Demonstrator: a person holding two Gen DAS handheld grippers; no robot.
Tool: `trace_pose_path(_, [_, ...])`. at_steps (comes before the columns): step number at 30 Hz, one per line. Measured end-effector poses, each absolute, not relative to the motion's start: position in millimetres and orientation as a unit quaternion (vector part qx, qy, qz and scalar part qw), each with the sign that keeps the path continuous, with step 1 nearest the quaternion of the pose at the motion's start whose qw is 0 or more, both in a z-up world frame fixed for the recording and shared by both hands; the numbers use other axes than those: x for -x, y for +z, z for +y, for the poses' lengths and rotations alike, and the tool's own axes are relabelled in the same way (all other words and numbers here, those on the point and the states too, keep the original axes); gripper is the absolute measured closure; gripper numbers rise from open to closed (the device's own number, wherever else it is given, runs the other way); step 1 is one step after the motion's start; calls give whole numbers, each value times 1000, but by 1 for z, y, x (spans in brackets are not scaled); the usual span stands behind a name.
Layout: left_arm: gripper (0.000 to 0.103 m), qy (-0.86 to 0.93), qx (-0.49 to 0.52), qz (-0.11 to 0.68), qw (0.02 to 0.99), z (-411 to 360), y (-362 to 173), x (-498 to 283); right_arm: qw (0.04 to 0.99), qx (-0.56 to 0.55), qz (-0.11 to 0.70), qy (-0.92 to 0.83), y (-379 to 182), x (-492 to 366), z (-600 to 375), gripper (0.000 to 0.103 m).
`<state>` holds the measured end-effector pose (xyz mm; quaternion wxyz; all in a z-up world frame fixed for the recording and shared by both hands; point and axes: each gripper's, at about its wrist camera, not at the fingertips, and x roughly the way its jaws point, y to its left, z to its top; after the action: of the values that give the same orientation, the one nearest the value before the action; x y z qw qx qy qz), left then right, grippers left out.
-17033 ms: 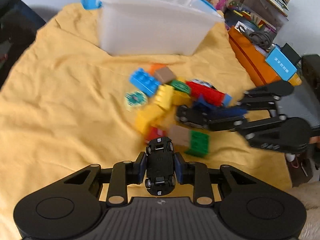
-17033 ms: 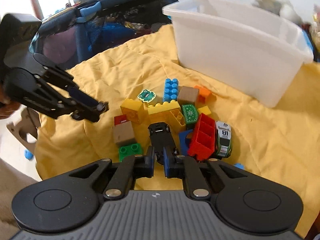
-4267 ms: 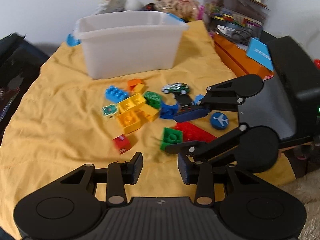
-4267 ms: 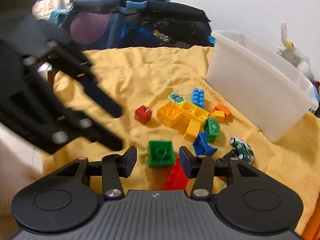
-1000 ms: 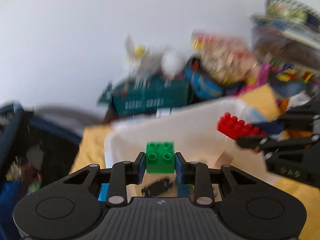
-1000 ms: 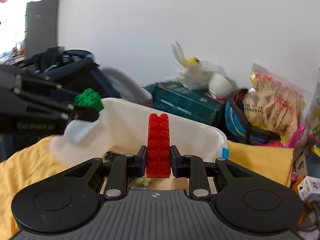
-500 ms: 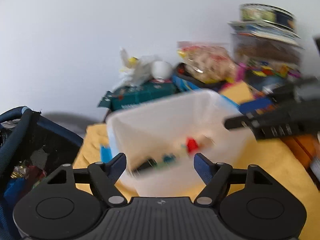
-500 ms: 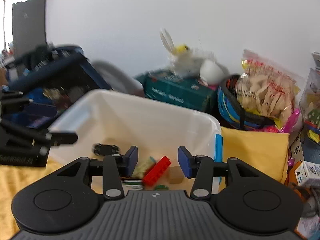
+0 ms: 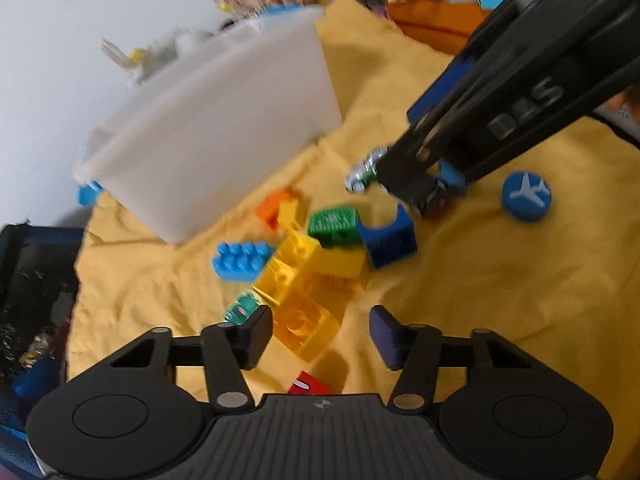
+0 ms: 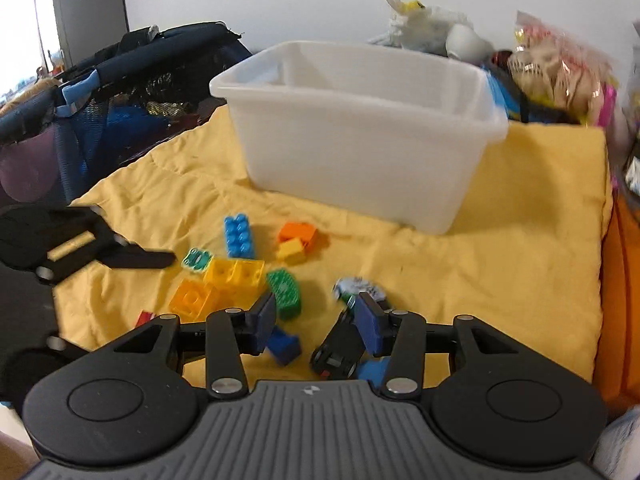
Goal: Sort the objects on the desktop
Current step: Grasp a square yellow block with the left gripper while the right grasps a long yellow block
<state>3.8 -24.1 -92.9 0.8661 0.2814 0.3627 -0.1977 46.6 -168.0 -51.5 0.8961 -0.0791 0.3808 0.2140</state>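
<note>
Loose toy bricks lie on a yellow cloth (image 9: 500, 280) in front of a white plastic bin (image 9: 224, 120) (image 10: 360, 128). My left gripper (image 9: 318, 330) is open and empty just above a clear yellow brick (image 9: 304, 326), with a red brick (image 9: 306, 388) below it. My right gripper (image 10: 316, 318) is open and empty over a dark blue brick (image 10: 284, 346), a black toy car (image 10: 338, 350) and a white-green toy car (image 10: 358, 288). It shows in the left wrist view (image 9: 416, 184) above the cars.
Light blue (image 10: 239, 236), orange (image 10: 298, 232), yellow (image 10: 236, 274) and green (image 10: 285, 290) bricks lie nearby. A blue airplane disc (image 9: 526, 196) lies right. A dark playpen (image 10: 100, 92) stands left, an orange box (image 9: 432, 24) and clutter at the back right.
Both grippers have dropped from above the bin, after letting the green and red bricks fall into it, down to the loose toys on the cloth. Both stay open.
</note>
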Motion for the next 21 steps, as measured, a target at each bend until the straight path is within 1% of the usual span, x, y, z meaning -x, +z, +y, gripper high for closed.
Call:
trace_pose_path(3, [46, -195, -284, 363, 866, -20, -100, -10, 900, 75, 381, 201, -51, -39, -172, 55])
trace_pose_path(5, [46, -195, -258, 373, 870, -12, -99, -18, 900, 73, 382, 199, -52, -34, -173, 55])
trace_pose_path(7, [52, -196, -222, 386, 874, -1, -98, -26, 901, 77, 379, 198, -52, -30, -170, 55])
trace_pose_path(8, [60, -194, -201, 393, 876, 6, -97, -29, 901, 82, 376, 199, -52, -29, -167, 55])
trace_pose_path(9, [70, -192, -177, 398, 880, 15, -96, -33, 902, 88, 373, 201, -51, -29, -165, 55])
trace_pose_path(10, [74, -191, -140, 412, 880, 28, -95, -38, 902, 92, 370, 203, -52, -28, -162, 55])
trace_pose_path(13, [75, -202, -6, 446, 872, 69, -91, -44, 900, 107, 366, 213, -52, -28, -152, 55])
trace_pose_path(14, [75, -204, 22, 451, 869, 79, -90, -42, 898, 116, 363, 219, -52, -27, -147, 55])
trace_pose_path(19, [75, -225, 143, 469, 842, 114, -81, -14, 879, 219, 312, 287, -57, -23, -116, 56])
trace_pose_path(21, [75, -237, 168, 479, 829, 116, -82, -2, 855, 275, 300, 321, -64, -26, -101, 57])
